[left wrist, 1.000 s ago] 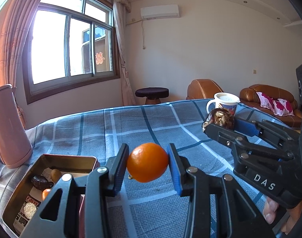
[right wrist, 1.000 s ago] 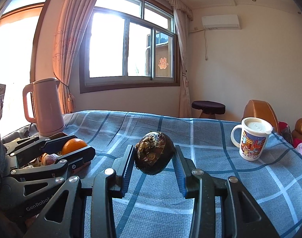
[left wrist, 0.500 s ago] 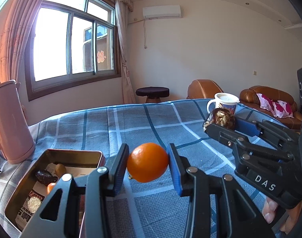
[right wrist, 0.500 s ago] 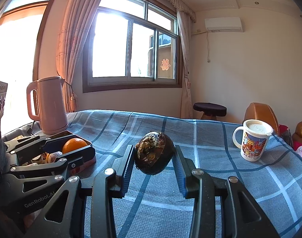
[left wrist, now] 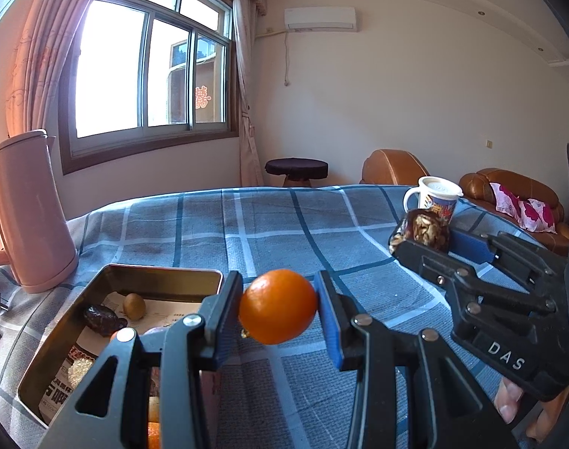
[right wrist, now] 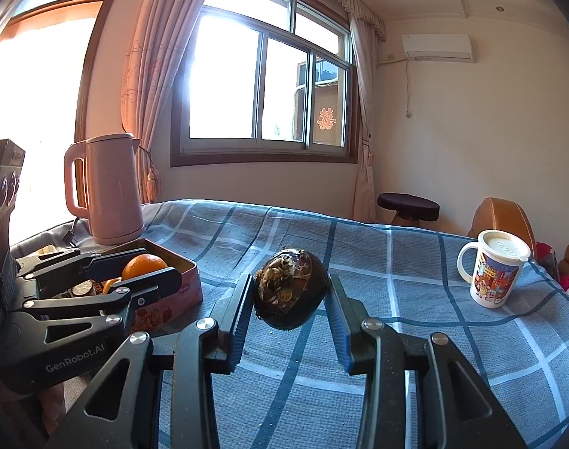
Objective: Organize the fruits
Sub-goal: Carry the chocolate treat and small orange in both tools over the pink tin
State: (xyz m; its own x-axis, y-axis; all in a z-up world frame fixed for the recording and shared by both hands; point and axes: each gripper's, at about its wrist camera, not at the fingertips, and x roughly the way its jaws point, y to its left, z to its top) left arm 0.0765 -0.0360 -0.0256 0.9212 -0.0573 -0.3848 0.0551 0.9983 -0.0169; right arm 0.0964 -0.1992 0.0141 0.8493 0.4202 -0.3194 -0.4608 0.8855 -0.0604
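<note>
My left gripper is shut on a small orange and holds it above the blue checked cloth, just right of an open metal tin. The tin holds a dark fruit, a small kiwi and other pieces on printed paper. My right gripper is shut on a dark, round, mottled fruit, held in the air over the cloth. In the right wrist view the left gripper with the orange hovers at the tin. The right gripper shows at the right of the left wrist view.
A pink kettle stands behind the tin at the left. A lidded white mug with a cartoon print sits at the table's far right. Brown leather armchairs and a dark stool stand beyond the table. A person's fingers hold the right gripper.
Both grippers have drifted a little with their fruits still clamped. In the left wrist view the tin and kettle have slid rightward, so more of the tin shows.
</note>
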